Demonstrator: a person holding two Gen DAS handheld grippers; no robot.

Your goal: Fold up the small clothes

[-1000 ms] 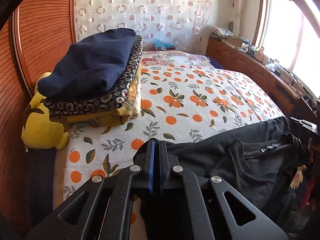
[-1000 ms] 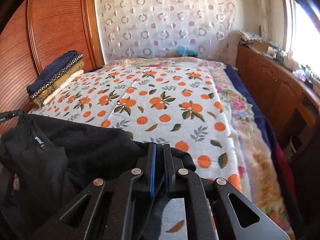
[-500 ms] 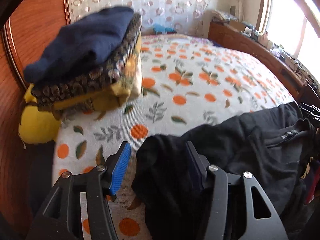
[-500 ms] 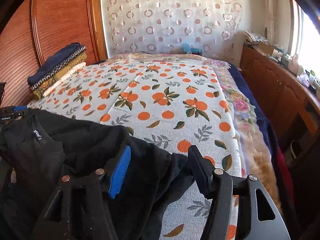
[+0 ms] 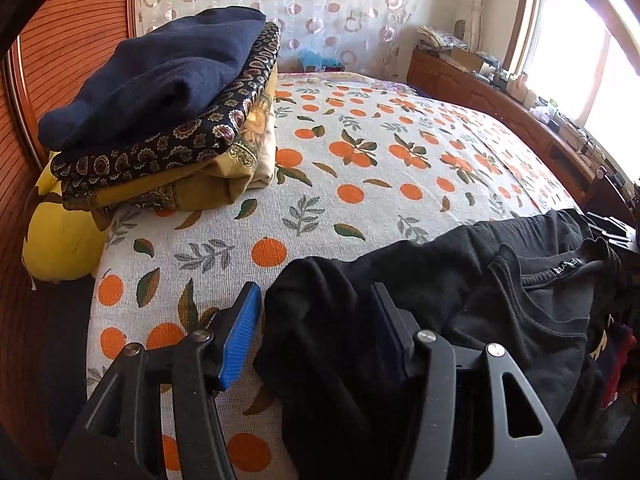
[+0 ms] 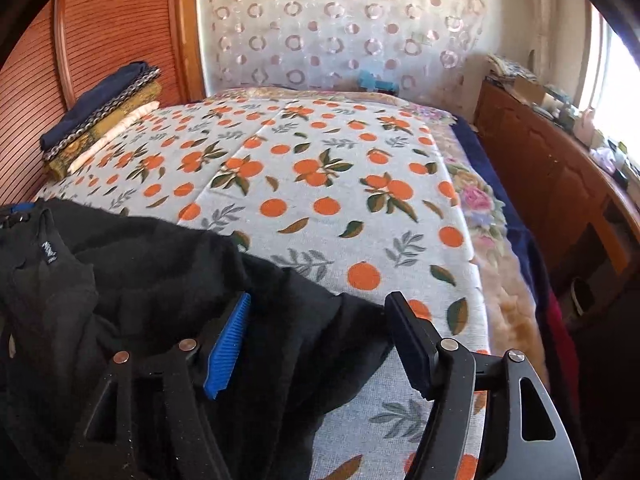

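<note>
A black top (image 5: 460,300) lies rumpled along the near edge of the bed (image 5: 360,184), its neckline and label facing up; its lower part runs off the bottom of both views, so how far it hangs over the edge cannot be told.

The left gripper (image 5: 316,320) has its fingers parted, having just opened, with a bunched fold of the top loose between them; the right-hand pad is half buried in dark cloth.

The right gripper (image 6: 320,328) stands wide, its fingers having just spread further, a fold lying slack between them without being pinched.

At the far left, a stack of folded clothes (image 5: 160,120) partly hides a yellow cushion (image 5: 56,232).
</note>
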